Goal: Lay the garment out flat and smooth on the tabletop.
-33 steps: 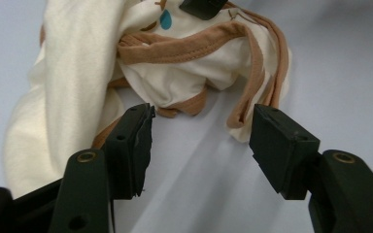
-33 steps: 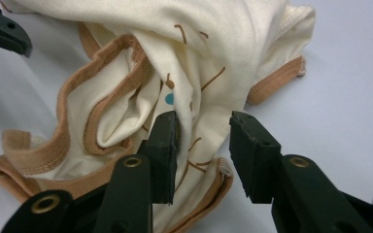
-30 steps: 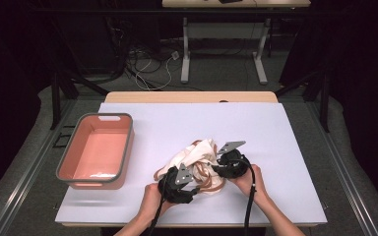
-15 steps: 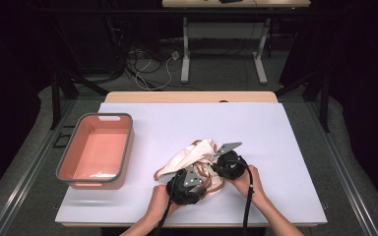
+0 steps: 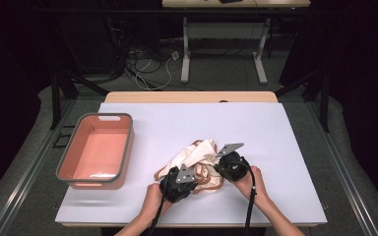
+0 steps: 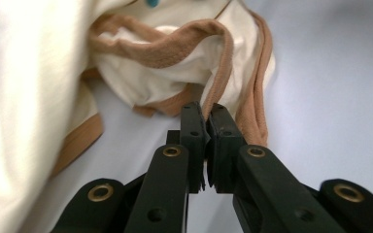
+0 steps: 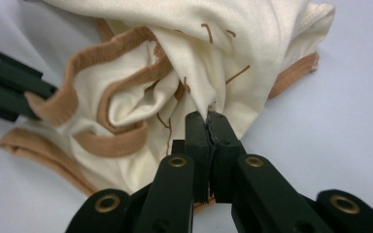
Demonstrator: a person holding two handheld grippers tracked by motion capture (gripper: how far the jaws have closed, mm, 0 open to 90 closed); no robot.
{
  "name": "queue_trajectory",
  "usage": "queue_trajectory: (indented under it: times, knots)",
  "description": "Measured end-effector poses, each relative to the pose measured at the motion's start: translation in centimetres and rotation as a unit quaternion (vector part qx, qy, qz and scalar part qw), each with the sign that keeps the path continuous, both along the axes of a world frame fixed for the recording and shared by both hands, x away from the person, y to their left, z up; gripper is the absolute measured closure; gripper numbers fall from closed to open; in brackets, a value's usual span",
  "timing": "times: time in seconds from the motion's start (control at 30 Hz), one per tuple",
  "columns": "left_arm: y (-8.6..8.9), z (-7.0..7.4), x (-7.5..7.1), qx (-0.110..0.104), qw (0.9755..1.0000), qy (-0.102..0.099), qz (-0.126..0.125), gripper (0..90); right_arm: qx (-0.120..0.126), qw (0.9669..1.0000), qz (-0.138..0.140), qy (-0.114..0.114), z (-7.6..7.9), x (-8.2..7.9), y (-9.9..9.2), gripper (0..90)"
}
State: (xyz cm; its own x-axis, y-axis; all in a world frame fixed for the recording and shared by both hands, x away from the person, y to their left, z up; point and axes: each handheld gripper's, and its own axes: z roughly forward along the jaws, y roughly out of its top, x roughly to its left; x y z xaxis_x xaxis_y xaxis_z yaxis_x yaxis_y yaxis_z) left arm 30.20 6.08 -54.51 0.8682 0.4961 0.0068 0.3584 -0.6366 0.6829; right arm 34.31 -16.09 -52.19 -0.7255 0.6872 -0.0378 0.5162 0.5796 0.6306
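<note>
Fingers (image 7: 223, 136) pinch a crumpled cream garment (image 5: 197, 156) with tan trim.

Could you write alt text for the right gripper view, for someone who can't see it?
The right tool is shut on a fold of a crumpled cream garment with tan trim, lying on a white table. The left tool shows at the left edge.

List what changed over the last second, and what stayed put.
Both claws have just been closing on the cream garment: the left claw now pinches its tan trim, the right claw a cream fold. Both hands barely moved. The garment, the pink bin and the table stayed as they were.
</note>
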Motion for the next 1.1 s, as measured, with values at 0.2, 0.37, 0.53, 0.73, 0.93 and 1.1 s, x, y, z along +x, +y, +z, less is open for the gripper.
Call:
queue_trajectory:
  times: [0.2,0.37,0.53,0.73,0.93,1.1]
  knots:
    - [2.4,0.3,0.5,0.003,0.9995,0.029,0.012,86.1,-0.01,0.9996,0.009,0.024,0.2,-0.3,0.0,88.9]
    - [3.0,0.2,0.8,-0.002,0.9987,0.048,0.016,84.0,-0.008,0.9996,0.023,0.016,0.3,-0.3,0.5,78.3]
    - [2.2,0.2,0.7,0.001,0.9986,0.053,0.009,64.9,-0.008,0.9997,0.021,-0.01,0.8,-0.3,0.4,63.2]
    - [1.6,0.1,0.5,-0.004,0.9989,0.046,0.007,52.9,-0.001,0.9994,0.006,-0.035,1.0,0.1,0.2,50.2]
    - [1.3,-0.3,0.7,-0.011,0.9987,0.049,0.007,63.9,0.006,0.9982,-0.003,-0.059,1.2,0.9,0.5,48.6]
    - [1.1,-0.7,0.6,-0.004,0.9985,0.055,-0.001,76.4,-0.008,0.9972,0.0,-0.074,1.1,1.6,1.3,47.7]
